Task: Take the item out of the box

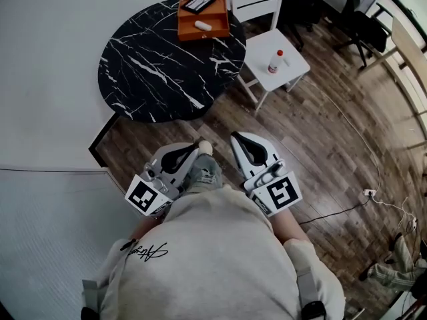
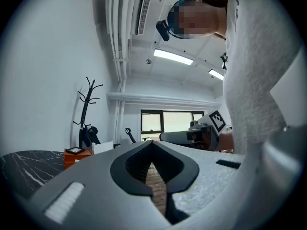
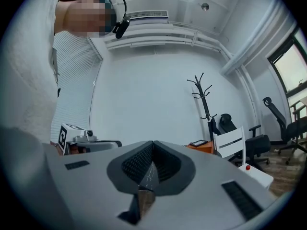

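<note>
An orange box (image 1: 203,20) stands at the far edge of the round black marble table (image 1: 167,65). A small white item (image 1: 203,25) lies inside it and a black-framed card (image 1: 199,3) rests on its back rim. Both grippers are held close to the person's body, far from the table. The left gripper (image 1: 193,148) is shut and empty, its tips meeting in the left gripper view (image 2: 152,143). The right gripper (image 1: 237,139) is shut on nothing too (image 3: 152,143). The box shows small in the gripper views (image 2: 76,157) (image 3: 201,146).
A white chair (image 1: 273,52) stands right of the table with a red-capped bottle (image 1: 275,61) on its seat. A coat stand (image 3: 204,99) and a black office chair (image 1: 363,29) are farther off. A cable (image 1: 373,192) lies on the wooden floor at right.
</note>
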`<control>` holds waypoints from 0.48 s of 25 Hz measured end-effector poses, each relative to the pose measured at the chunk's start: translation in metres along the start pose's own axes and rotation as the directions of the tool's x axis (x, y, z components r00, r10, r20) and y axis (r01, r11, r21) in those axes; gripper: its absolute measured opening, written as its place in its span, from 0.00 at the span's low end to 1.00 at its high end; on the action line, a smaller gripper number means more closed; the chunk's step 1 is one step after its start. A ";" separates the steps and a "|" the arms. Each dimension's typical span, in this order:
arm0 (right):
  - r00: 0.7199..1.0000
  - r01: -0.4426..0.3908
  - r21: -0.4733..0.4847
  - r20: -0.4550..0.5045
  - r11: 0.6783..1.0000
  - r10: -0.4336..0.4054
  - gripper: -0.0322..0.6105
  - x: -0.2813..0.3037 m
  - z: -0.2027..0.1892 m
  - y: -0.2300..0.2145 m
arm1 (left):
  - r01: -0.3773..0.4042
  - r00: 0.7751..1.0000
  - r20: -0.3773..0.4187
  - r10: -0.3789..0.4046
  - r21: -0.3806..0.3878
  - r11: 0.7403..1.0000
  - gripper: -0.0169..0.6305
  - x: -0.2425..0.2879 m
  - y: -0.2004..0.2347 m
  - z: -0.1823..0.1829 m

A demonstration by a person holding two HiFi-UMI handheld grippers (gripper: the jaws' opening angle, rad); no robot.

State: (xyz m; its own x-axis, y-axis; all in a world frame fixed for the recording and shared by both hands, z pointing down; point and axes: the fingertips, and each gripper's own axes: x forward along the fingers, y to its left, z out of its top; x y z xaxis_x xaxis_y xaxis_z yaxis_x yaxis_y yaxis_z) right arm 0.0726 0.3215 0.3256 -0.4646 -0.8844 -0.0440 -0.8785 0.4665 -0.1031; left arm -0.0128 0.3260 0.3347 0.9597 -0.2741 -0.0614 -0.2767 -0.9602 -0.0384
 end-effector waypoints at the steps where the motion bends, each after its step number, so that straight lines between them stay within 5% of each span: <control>1: 1.000 0.000 -0.005 0.003 1.000 0.000 0.06 0.004 0.001 -0.002 | 0.001 1.000 -0.001 -0.001 0.000 1.000 0.03 0.001 0.004 0.000; 12: 1.000 0.008 -0.018 0.010 1.000 -0.007 0.06 0.040 0.004 -0.021 | 0.013 1.000 0.004 -0.013 0.008 1.000 0.03 0.015 0.046 -0.001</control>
State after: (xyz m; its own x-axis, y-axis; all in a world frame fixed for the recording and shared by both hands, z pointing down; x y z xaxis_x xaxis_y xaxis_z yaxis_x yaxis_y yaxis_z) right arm 0.0730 0.2757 0.3221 -0.4569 -0.8879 -0.0536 -0.8838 0.4599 -0.0856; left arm -0.0114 0.2781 0.3335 0.9631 -0.2612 -0.0651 -0.2644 -0.9632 -0.0476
